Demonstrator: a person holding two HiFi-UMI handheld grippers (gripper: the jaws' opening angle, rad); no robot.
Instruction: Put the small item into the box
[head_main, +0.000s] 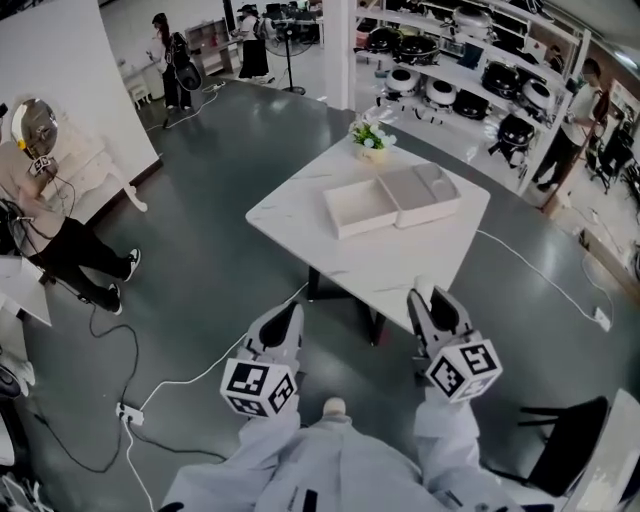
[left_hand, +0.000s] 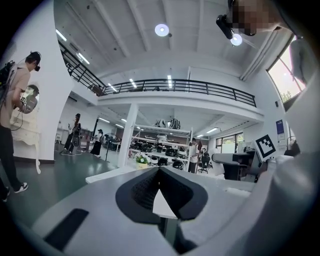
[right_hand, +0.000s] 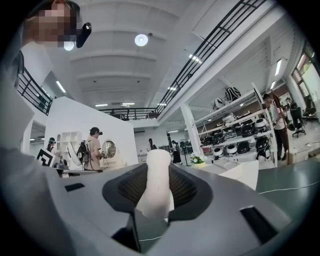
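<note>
White box (head_main: 346, 228) empty | right tongs (right_hand: 160, 172) grip white item (right_hand: 154, 196) | left tongs (left_hand: 160, 172) closed

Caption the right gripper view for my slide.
Right gripper closed on a white cylindrical item, with the open white box ahead at right.

A pot of flowers (head_main: 372, 139) stands at the white table's (head_main: 400, 268) far corner. Shelves (head_main: 455, 72) of rice cookers (head_main: 415, 47) stand beyond it; a power strip (head_main: 128, 412) lies on the grey floor (head_main: 200, 250).
</note>
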